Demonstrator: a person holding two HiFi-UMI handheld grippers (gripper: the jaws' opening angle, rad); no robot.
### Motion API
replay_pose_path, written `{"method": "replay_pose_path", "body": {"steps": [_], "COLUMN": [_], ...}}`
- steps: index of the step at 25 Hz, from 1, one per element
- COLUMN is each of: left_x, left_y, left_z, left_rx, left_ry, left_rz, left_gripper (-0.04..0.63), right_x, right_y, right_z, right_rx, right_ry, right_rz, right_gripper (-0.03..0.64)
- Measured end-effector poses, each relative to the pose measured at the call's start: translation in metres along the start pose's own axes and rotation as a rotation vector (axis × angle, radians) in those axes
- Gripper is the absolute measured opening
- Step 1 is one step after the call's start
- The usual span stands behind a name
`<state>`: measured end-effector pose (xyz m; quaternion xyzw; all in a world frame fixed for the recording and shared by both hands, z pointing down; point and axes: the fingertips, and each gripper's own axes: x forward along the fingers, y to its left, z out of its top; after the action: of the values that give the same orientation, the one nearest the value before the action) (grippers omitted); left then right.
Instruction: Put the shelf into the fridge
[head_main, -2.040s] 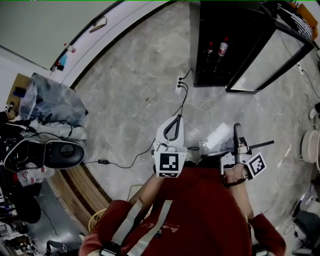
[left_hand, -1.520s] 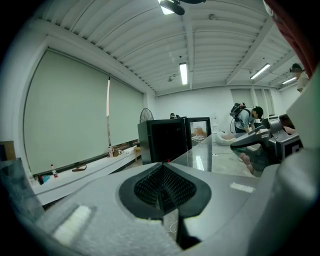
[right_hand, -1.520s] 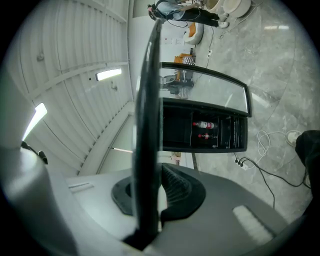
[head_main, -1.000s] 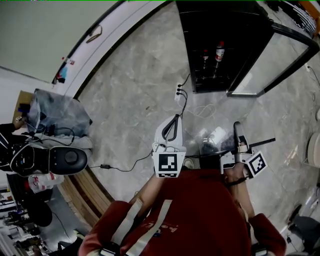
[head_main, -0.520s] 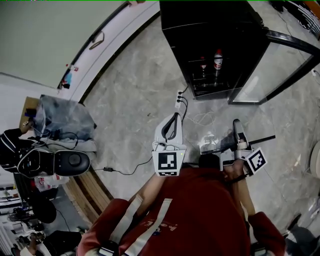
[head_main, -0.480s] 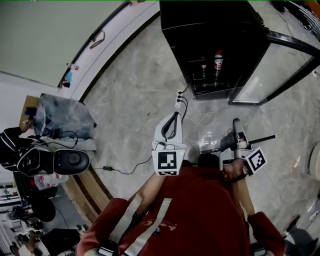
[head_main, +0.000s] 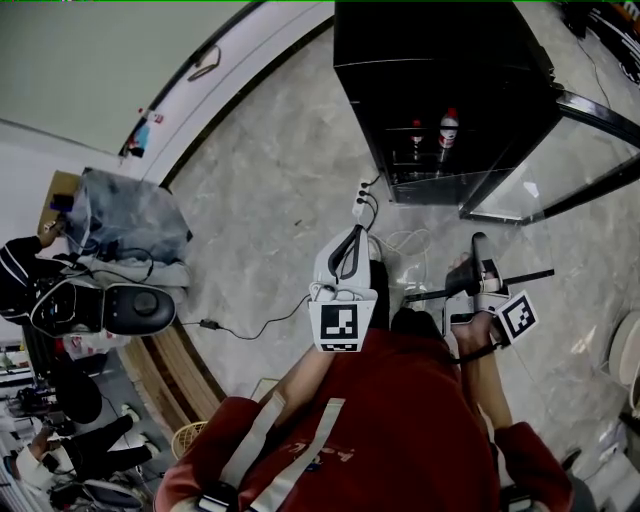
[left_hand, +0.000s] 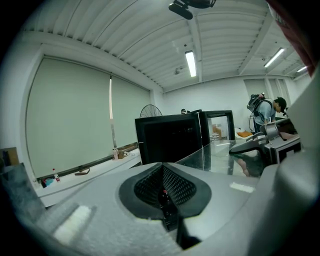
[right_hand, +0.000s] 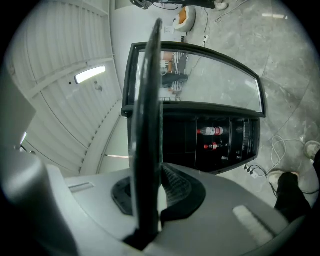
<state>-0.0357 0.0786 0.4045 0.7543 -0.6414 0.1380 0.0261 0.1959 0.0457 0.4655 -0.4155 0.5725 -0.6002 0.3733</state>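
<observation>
The black fridge (head_main: 440, 60) stands ahead with its glass door (head_main: 560, 150) swung open to the right. Two bottles (head_main: 447, 125) stand inside. My right gripper (head_main: 478, 262) is shut on the dark edge of the glass shelf (head_main: 520, 277), held level in front of me. In the right gripper view the shelf (right_hand: 150, 125) runs edge-on up from the jaws, with the fridge (right_hand: 200, 145) and bottles (right_hand: 212, 131) beyond. My left gripper (head_main: 352, 240) is shut on nothing, left of the shelf. In the left gripper view its jaws meet before the fridge (left_hand: 172, 140), with the shelf's pane (left_hand: 215, 157) at right.
A power strip with cables (head_main: 362, 190) lies on the marble floor between me and the fridge. A grey bag heap (head_main: 120, 215) and a dark rounded device (head_main: 130, 308) sit at the left by a wooden bench (head_main: 170, 370). A person (left_hand: 265, 107) stands far right.
The fridge has shifted in the head view and now looms larger and nearer. Both grippers keep the same pose before my body, the right one still gripping the shelf.
</observation>
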Motion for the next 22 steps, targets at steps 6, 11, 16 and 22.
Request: {"method": "replay_pose_path", "body": {"steps": [6,11,16,22], "left_x": [0.032,0.064,0.094,0.122], "left_y": [0.02,0.042,0.06,0.074], "left_z": [-0.003,-0.002,-0.004,-0.007], "left_rx": [-0.016,-0.022,-0.03,-0.03], "left_ry": [0.0,0.002,0.013,0.025], "left_rz": [-0.001,-0.019,-0.029,-0.044], "left_gripper": [-0.002,-0.002,-0.002,-0.002], "right_x": [0.037,0.068,0.1,0.137], "right_y": [0.002,0.004,0.0,0.001], "right_z": [-0.006,-0.007,-0.003,-0.002], "right_rx": [-0.004,-0.016,0.003,0.007], "right_ry": [0.003,-0.013,-0.044,-0.058], "right_rz": [-0.008,-0.026,-0.037,-0.029], "right_gripper": [0.011,0.011,0.011,0.011]}}
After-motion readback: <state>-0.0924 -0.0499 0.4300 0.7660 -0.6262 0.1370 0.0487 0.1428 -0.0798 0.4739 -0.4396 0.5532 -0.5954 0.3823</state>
